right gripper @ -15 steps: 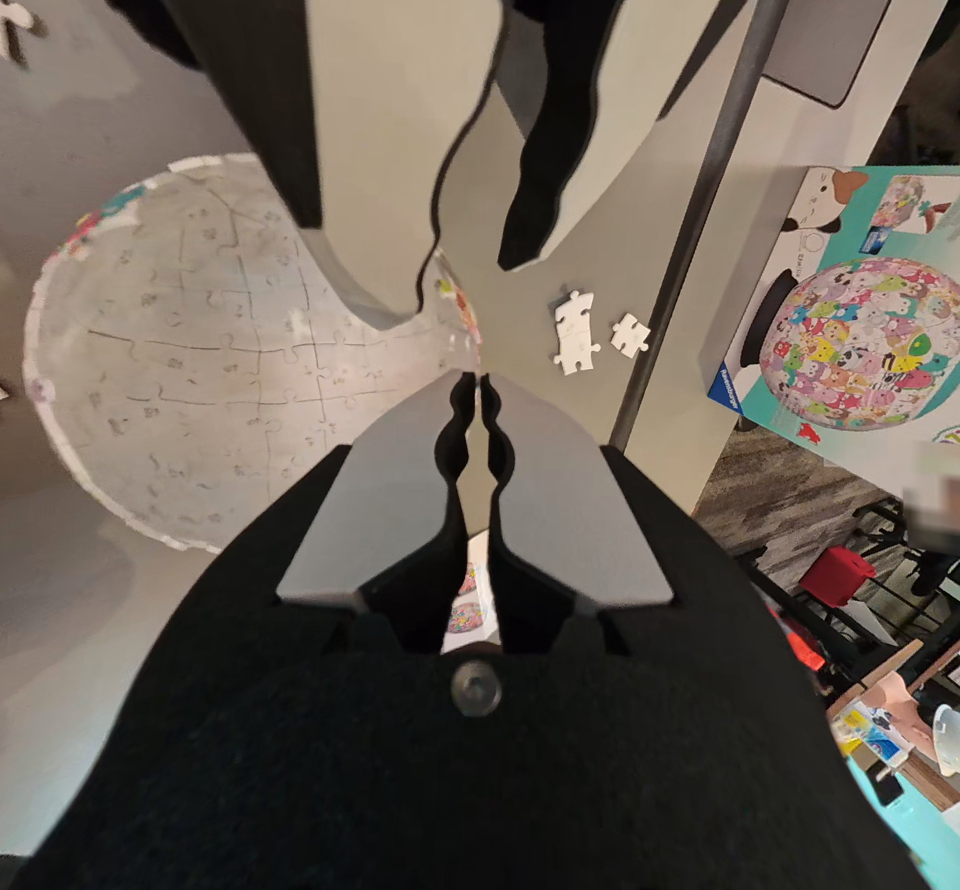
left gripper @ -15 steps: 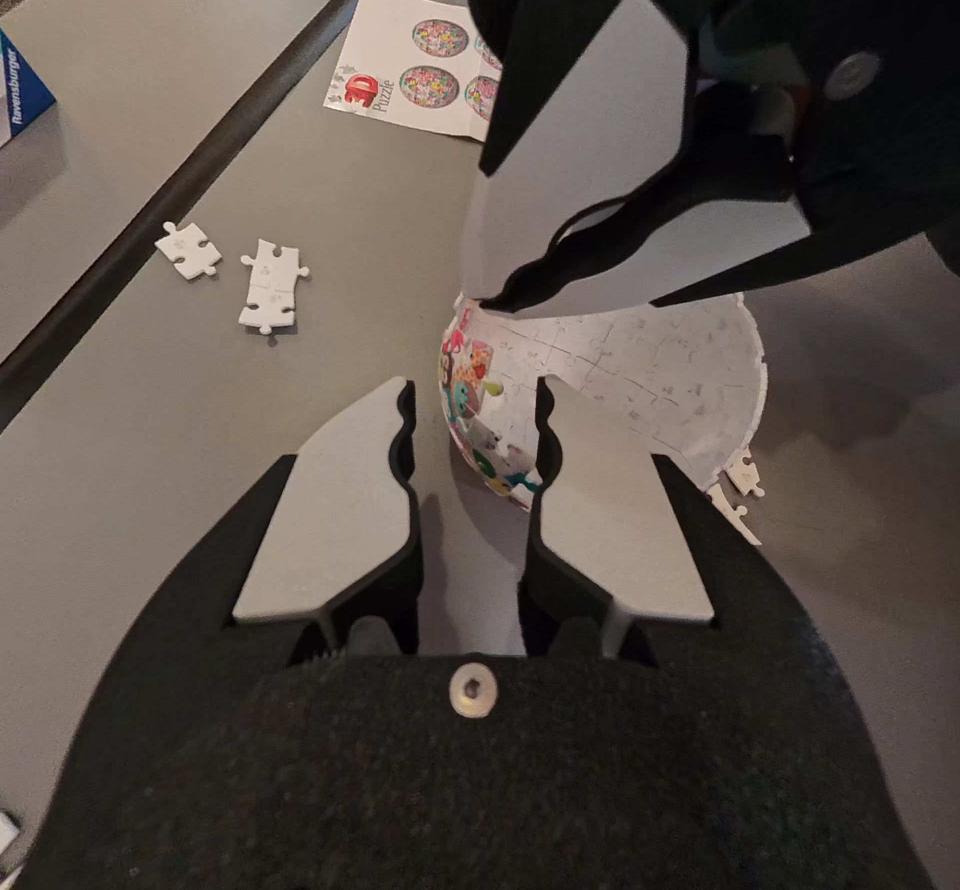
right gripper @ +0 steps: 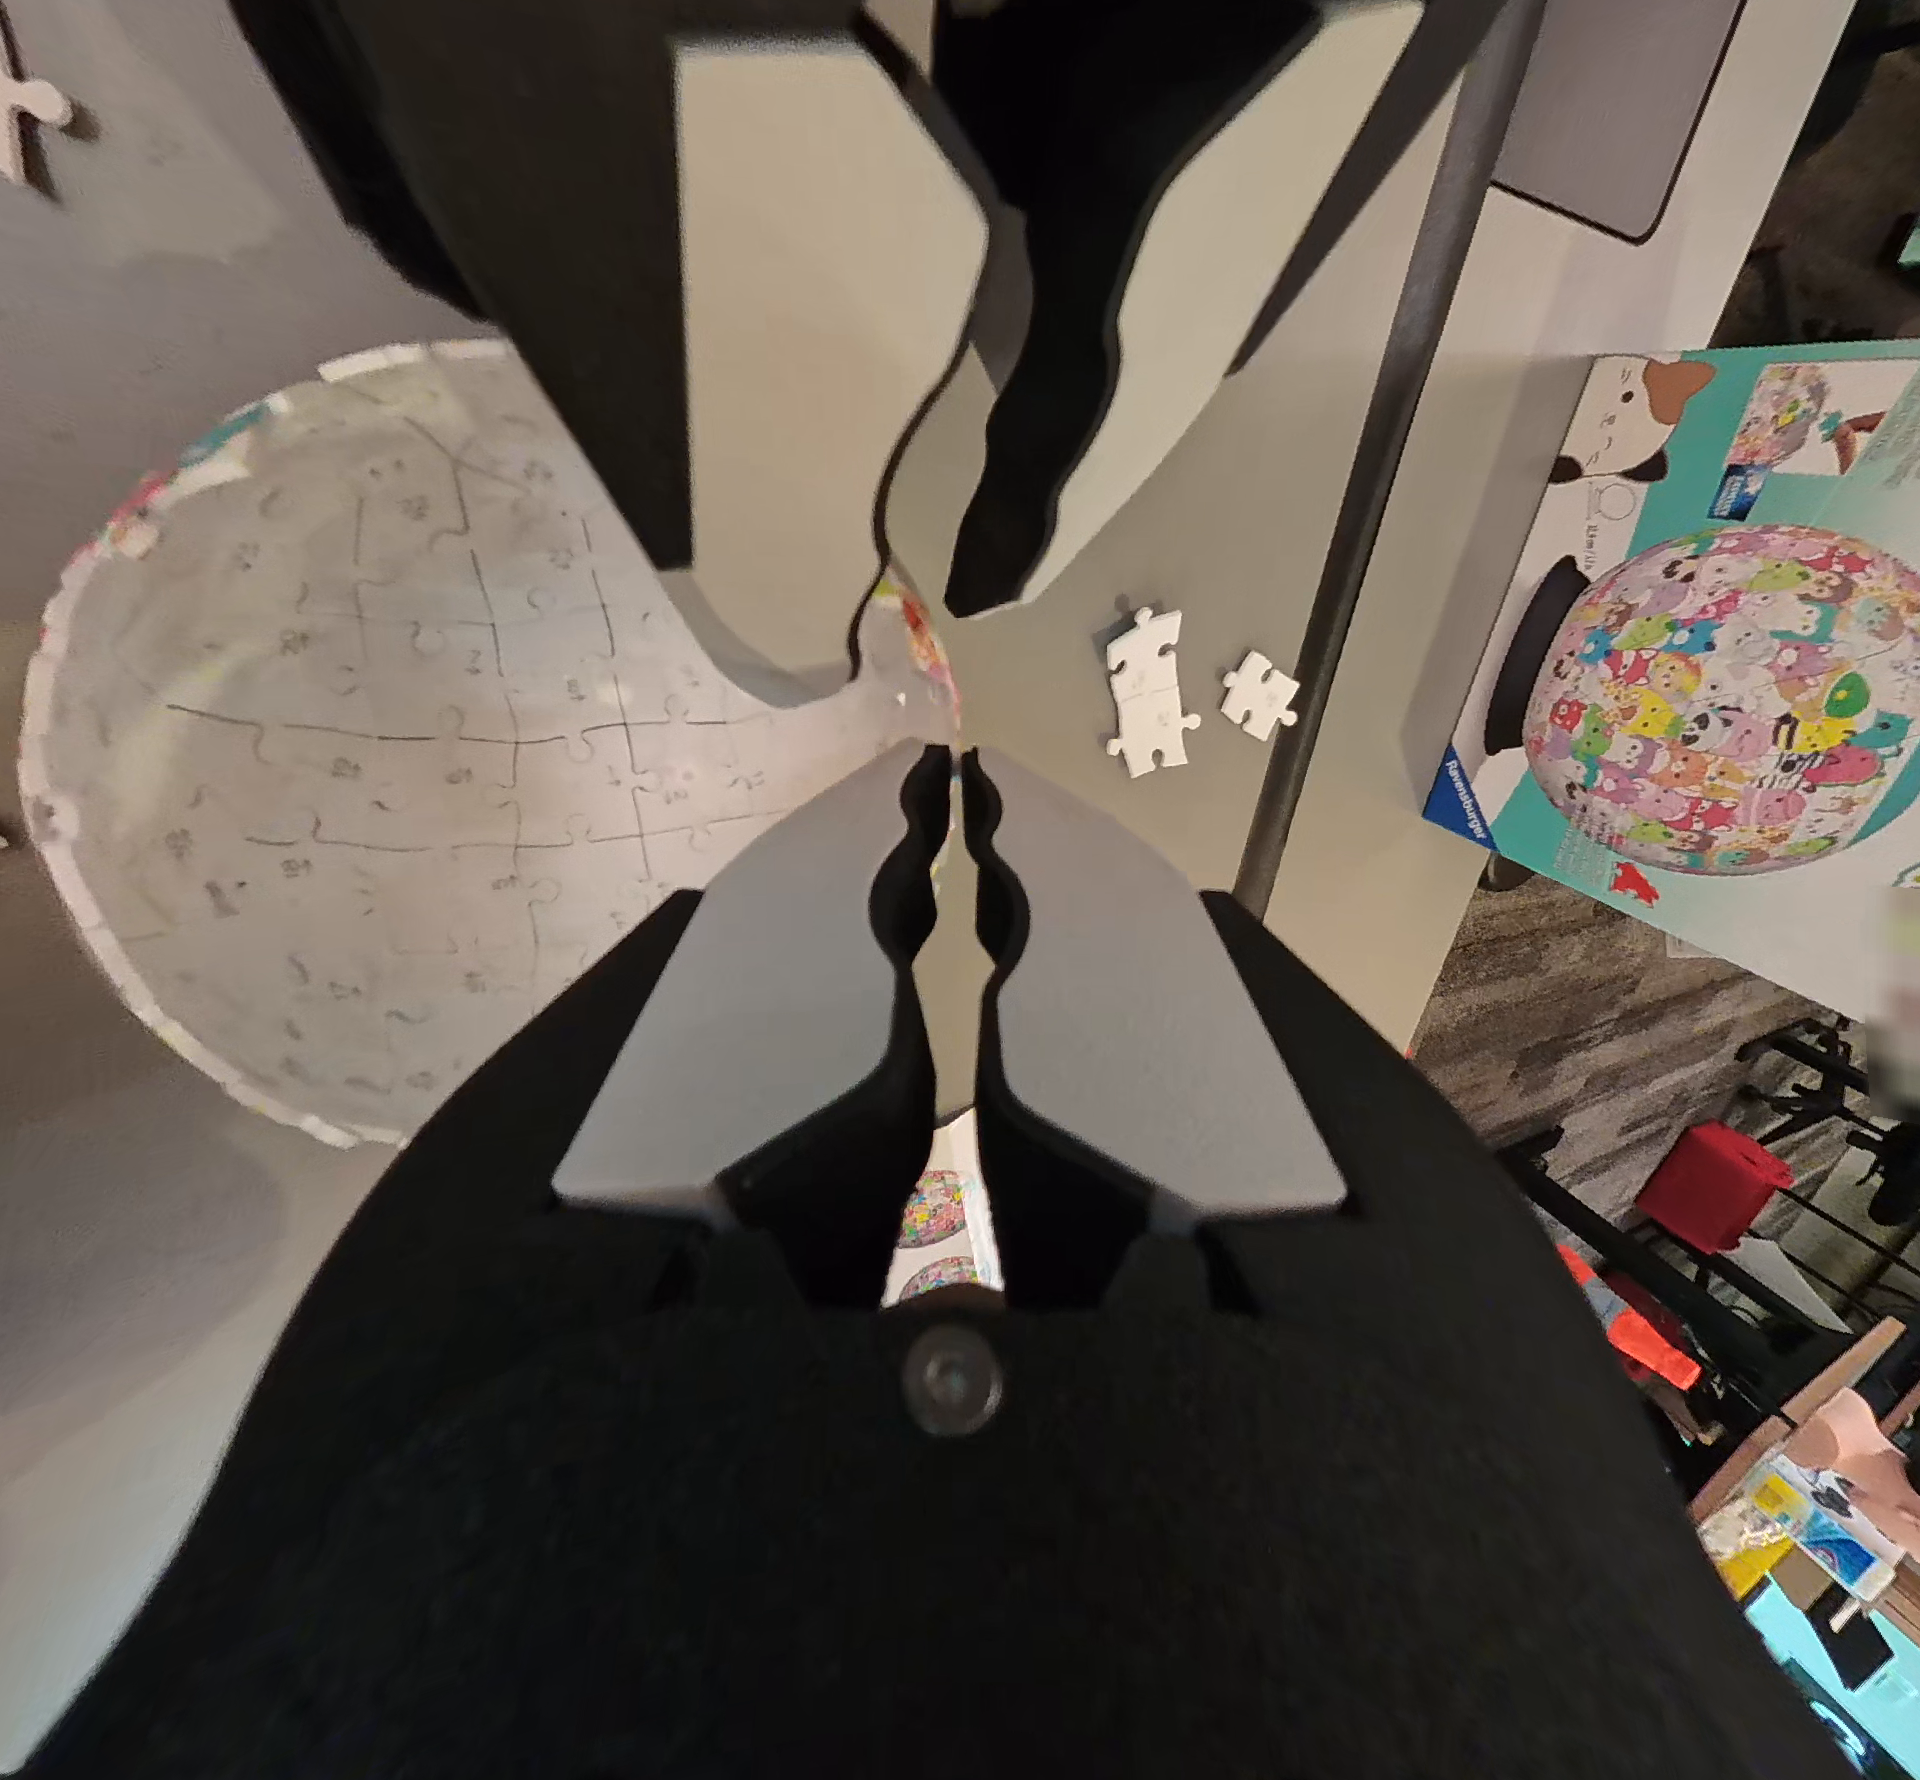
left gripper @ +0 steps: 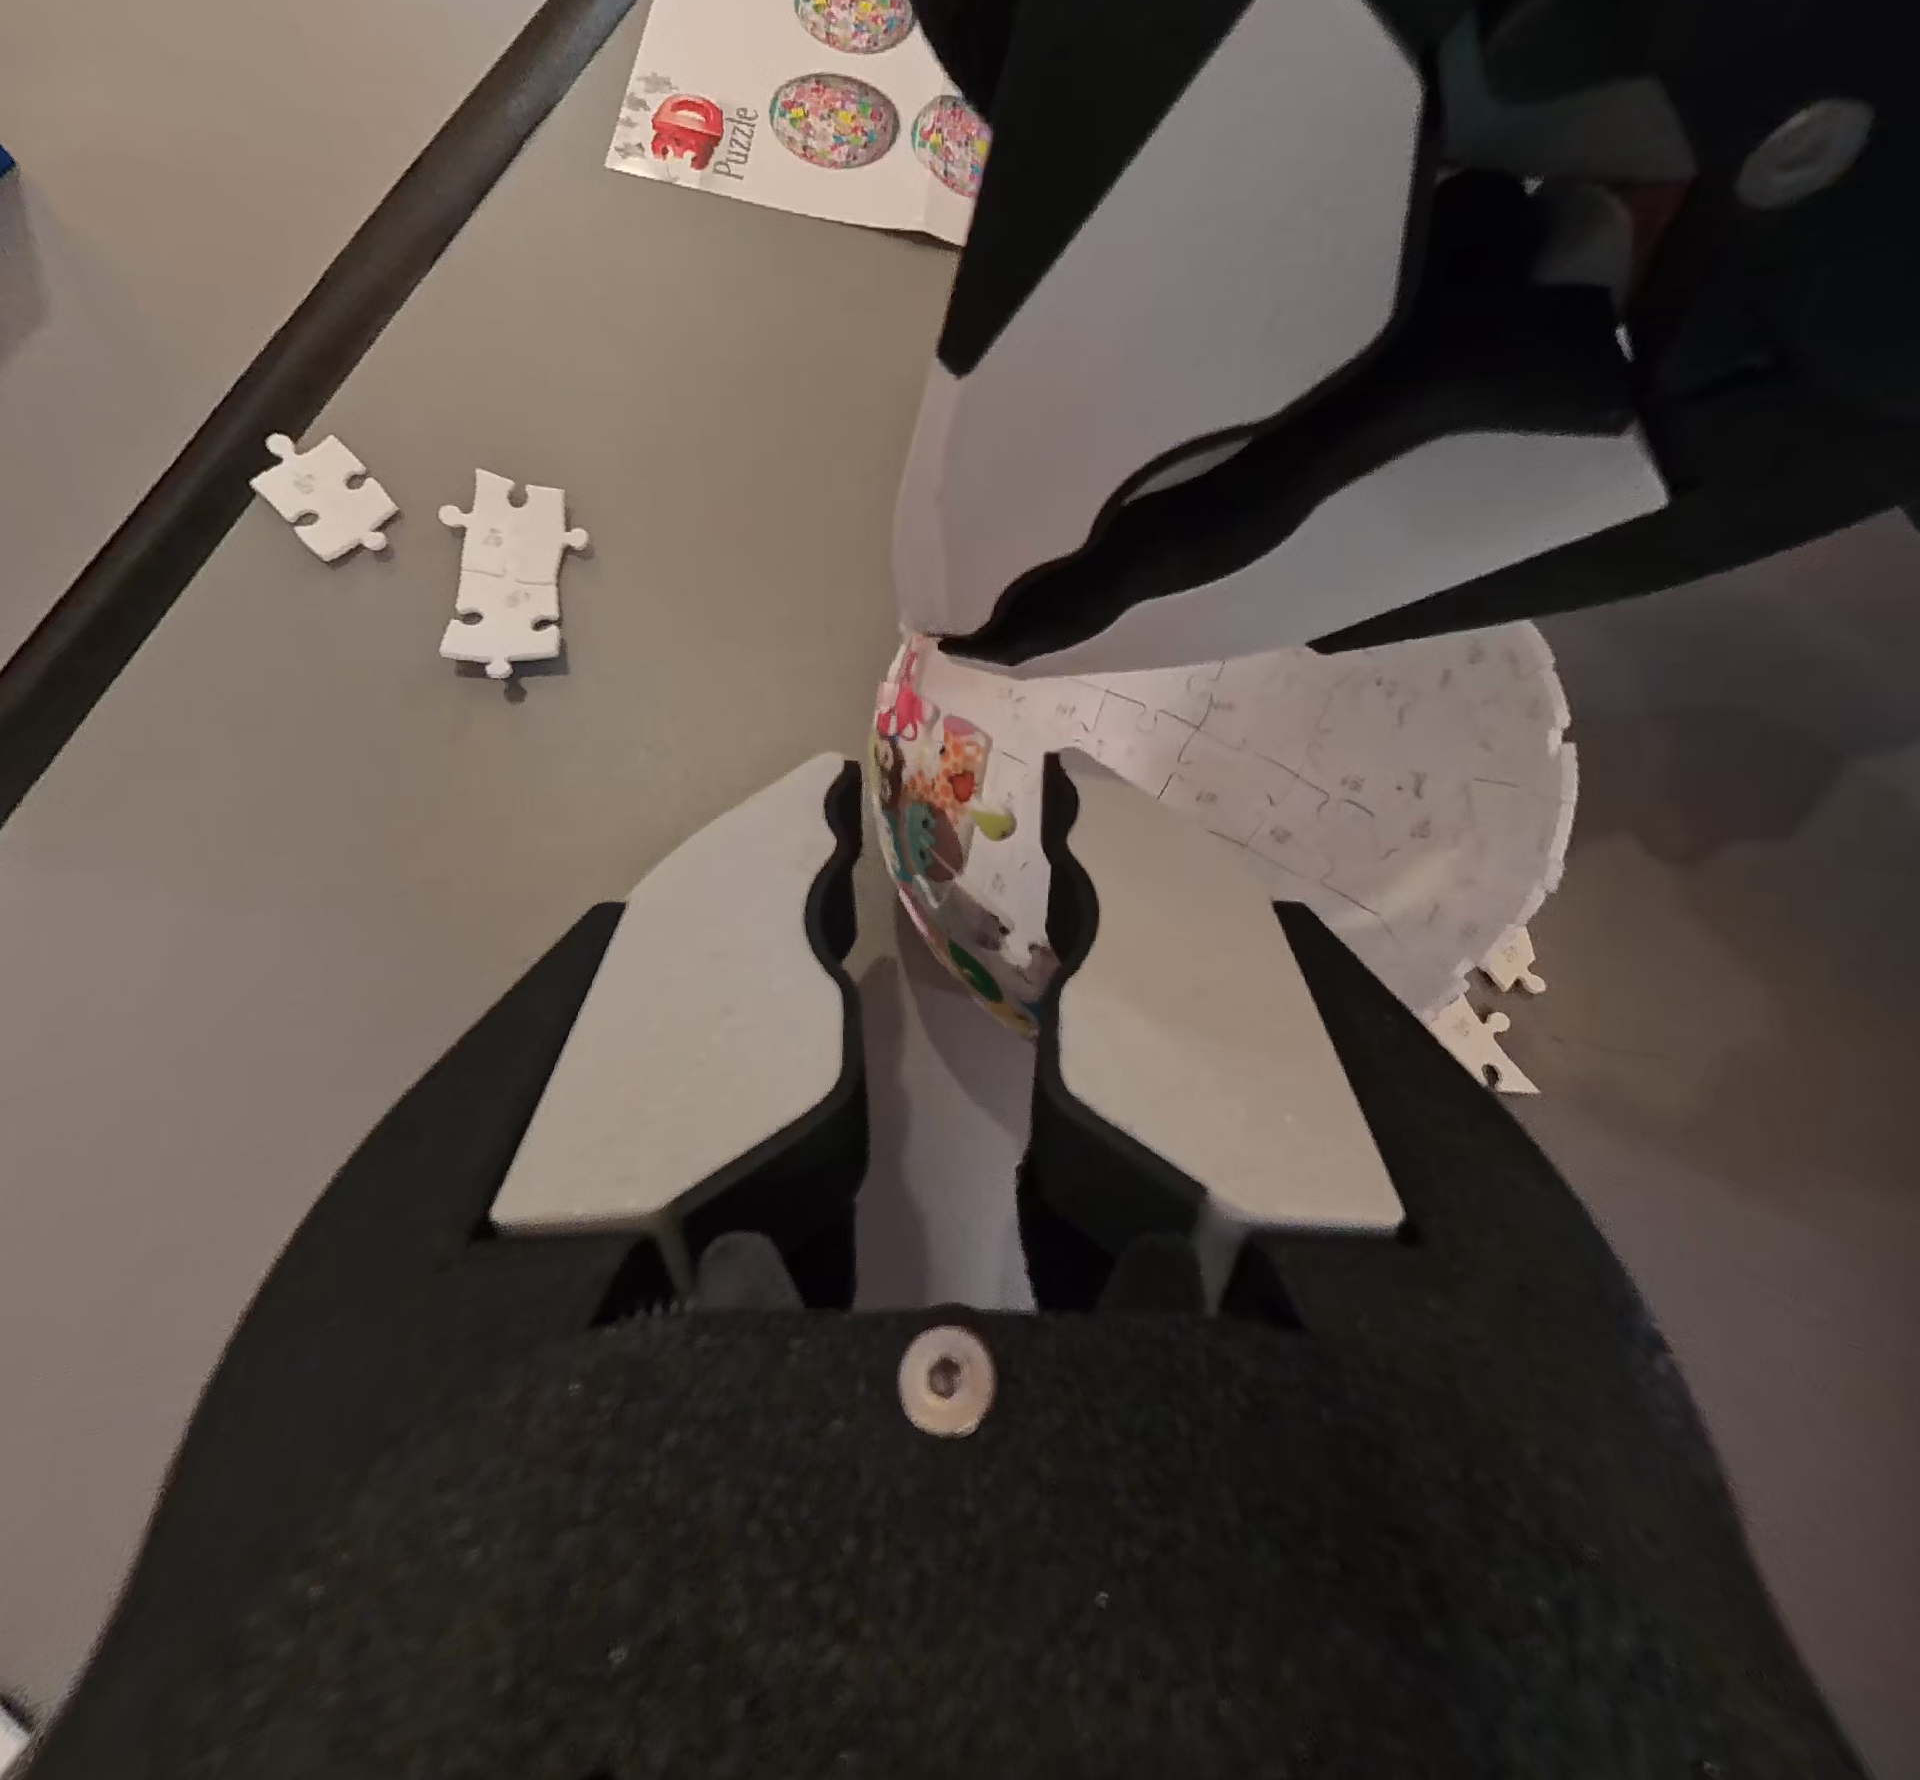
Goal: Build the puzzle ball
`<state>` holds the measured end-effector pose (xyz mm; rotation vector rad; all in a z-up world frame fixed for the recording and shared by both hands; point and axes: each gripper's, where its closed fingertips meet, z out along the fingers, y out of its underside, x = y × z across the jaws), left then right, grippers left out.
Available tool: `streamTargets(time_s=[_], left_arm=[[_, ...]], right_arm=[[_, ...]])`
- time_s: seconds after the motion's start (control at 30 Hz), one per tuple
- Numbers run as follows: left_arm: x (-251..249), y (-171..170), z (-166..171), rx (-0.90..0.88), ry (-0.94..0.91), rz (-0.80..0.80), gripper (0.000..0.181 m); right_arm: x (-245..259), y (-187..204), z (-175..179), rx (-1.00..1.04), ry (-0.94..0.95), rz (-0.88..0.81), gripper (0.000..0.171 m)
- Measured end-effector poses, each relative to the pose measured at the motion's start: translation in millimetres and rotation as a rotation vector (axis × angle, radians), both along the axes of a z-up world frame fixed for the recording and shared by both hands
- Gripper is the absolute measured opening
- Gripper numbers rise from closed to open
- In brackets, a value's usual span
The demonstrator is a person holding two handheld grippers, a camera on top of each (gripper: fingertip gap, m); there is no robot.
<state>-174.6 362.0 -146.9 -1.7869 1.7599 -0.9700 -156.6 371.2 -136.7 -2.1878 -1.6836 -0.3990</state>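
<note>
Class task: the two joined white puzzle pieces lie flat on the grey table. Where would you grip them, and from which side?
Judging by pose, grip the joined pair across its narrow width near the seam, coming from above: it lies flat, its long sides stand clear, and the single piece lies apart.

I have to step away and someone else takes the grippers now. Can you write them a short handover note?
Left gripper: open, straddling the rim of the half-built puzzle ball.
Right gripper: shut on the same rim, opposite the left.
Ball shell lies on the grey table, open side showing.
Loose: a joined pair, a single piece, two more pieces by the shell.
Instruction sheet lies beyond.
Left: fit the remaining pieces.
</note>
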Motion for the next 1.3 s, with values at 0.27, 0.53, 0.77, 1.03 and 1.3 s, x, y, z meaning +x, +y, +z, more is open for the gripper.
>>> streamTargets(time_s=[0.27, 0.53, 0.77, 1.03, 1.3], left_arm=[[6, 2, -1, -0.008, 0.027, -0.006, 0.032], [10, 2, -1, 0.002, 0.05, -0.016, 0.025], [11, 3, 0, 0.052, 0.078, -0.011, 0.025], [11, 7, 3, 0.037, 0.089, 0.022, 0.02], [9, 4, 9, 0.03, 0.064, 0.053, 0.024]], right_arm=[[1, 1, 2, 0.017, 0.031, 0.007, 0.002], [2, 2, 1, 0.023, 0.055, 0.003, 0.002], [3, 3, 1, 0.029, 0.059, 0.004, 0.002], [3, 5, 1, 0.044, 0.071, 0.005, 0.002], [3, 6, 2, 0.062, 0.084, 0.012, 0.002]])
